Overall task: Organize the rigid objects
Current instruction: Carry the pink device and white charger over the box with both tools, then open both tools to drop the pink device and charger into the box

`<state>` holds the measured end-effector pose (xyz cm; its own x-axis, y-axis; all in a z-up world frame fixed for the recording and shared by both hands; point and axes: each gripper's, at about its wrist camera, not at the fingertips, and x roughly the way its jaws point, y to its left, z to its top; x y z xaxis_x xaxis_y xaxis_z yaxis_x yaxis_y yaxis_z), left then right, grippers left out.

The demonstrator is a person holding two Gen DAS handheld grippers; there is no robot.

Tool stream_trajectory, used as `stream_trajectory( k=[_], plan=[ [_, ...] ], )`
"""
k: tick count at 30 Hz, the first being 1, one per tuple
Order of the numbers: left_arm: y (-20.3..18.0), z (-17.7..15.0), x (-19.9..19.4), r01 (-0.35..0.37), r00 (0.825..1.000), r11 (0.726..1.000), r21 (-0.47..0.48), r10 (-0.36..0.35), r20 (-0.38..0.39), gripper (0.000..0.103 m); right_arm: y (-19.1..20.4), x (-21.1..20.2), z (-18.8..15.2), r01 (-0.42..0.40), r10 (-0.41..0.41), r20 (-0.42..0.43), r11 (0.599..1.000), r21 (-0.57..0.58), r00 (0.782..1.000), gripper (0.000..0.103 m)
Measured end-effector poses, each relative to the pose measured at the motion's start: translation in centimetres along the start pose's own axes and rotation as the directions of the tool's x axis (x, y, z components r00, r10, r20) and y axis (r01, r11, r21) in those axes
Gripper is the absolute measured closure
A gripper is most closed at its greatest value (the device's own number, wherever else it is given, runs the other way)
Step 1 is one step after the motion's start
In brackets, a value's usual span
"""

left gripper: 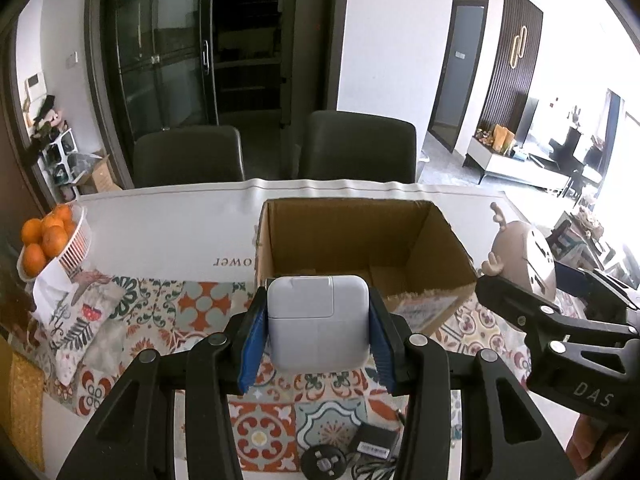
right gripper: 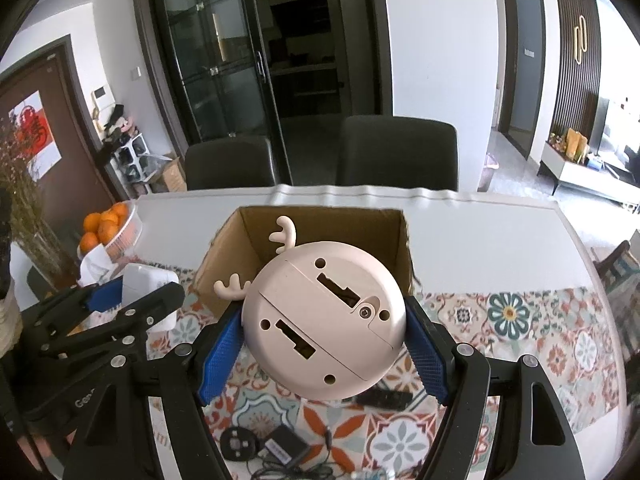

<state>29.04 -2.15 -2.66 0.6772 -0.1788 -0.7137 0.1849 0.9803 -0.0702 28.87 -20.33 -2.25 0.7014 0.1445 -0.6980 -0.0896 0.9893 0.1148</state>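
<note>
Holding a white charger (left gripper: 318, 320), the left gripper (left gripper: 318, 334) has jaws clamped on it; the right gripper (right gripper: 322, 344) jaws grasp a clock (right gripper: 324, 320). Cardboard box (left gripper: 360, 240) sits just ahead. Risk: grippers crowding, clock rim slipping, items clipping the wall.

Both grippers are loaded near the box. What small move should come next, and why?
Probably carry the left gripper forward over the cardboard box and lower the white charger in. The box stands open just ahead, and the right gripper holds the antlered clock equally near.
</note>
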Motion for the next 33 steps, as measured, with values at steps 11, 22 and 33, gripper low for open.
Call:
stream_trajectory(
  k=[11, 22, 33],
  plan=[
    [-0.5, 3.9, 3.1, -0.021, 1.0, 0.999, 0.049, 0.022, -0.016, 0.058, -1.1, 3.0, 3.5, 0.023, -0.023, -0.021, 1.0, -0.017, 1.0, 0.028],
    [-1.3, 6.5, 7.9, -0.008, 0.991, 0.996, 0.09, 0.02, -0.133, 0.057, -3.3, 7.4, 5.1, 0.015, -0.011, -0.111, 0.999, 0.033, 0.994, 0.028],
    [-1.9, 5.9, 12.1, 0.019, 0.965, 0.998, 0.068, -0.001, -0.261, 0.057, -4.1, 10.1, 4.9, 0.015, -0.006, -0.167, 0.999, 0.048, 0.986, 0.028]
  ],
)
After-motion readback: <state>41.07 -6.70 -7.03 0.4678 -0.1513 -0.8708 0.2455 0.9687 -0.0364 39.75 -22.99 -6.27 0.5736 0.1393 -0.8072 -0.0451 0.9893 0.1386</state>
